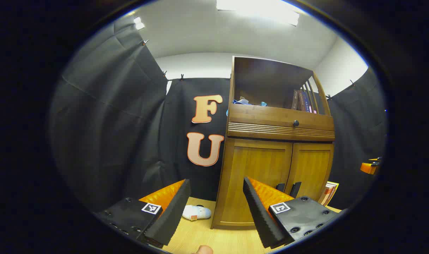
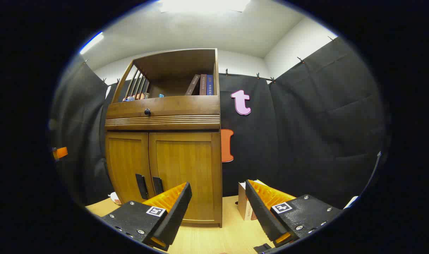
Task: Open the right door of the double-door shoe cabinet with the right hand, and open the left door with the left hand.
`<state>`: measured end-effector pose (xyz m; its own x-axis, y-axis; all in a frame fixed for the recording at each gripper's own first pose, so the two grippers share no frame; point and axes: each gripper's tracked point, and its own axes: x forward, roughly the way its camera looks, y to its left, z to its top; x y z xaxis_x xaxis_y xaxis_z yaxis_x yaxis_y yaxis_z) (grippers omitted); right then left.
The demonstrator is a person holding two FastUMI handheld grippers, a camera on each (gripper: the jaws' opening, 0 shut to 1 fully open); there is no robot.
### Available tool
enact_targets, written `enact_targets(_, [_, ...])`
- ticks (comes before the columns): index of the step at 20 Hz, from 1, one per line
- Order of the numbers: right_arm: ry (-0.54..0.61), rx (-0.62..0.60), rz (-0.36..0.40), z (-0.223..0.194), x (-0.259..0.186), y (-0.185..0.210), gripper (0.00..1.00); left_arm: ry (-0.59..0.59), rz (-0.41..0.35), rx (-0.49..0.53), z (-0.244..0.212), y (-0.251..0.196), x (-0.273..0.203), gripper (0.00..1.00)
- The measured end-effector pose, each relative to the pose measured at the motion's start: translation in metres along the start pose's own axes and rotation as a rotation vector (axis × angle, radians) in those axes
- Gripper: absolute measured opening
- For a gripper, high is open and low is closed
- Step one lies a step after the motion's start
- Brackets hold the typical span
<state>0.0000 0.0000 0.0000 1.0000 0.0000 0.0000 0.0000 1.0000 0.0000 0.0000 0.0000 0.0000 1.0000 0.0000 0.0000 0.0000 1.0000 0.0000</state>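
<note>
Nothing opened yet: cabinet [image 2: 165, 141] stands ahead on the floor, doors closed. Right gripper [image 2: 218, 197] and left gripper [image 1: 217, 195] both wide, well apart from it. Next: right gripper to right handle [image 2: 158, 185].

Honey-brown wood-grain shoe cabinet [image 2: 172, 155] with black door handles [image 2: 149, 186], dark round drawer knob [image 2: 147, 112], pale wooden floor [image 2: 232, 225], white slipper [image 1: 197, 212].

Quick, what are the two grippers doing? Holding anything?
Left hand-held gripper: open, holding nothing.
Right hand-held gripper: open, holding nothing.
</note>
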Motion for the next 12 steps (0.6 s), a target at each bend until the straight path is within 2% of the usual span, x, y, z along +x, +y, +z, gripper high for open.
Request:
enact_targets(8, [0.004, -0.028, 0.001, 0.009, 0.008, 0.003, 1.00, 0.035, -0.082, -0.003, -0.009, -0.030, 0.012, 0.96])
enact_targets(9, [0.001, -0.032, -0.001, 0.012, 0.008, 0.003, 0.94, 0.043, -0.074, -0.001, -0.011, -0.028, 0.015, 0.96])
enact_targets(11, [-0.004, -0.045, 0.009, 0.015, 0.008, 0.008, 0.94, 0.055, -0.075, 0.002, -0.011, -0.032, 0.018, 0.96])
enact_targets(12, [-0.004, -0.048, 0.014, 0.015, 0.008, 0.010, 1.00, 0.057, -0.076, 0.011, -0.010, -0.034, 0.020, 0.96])
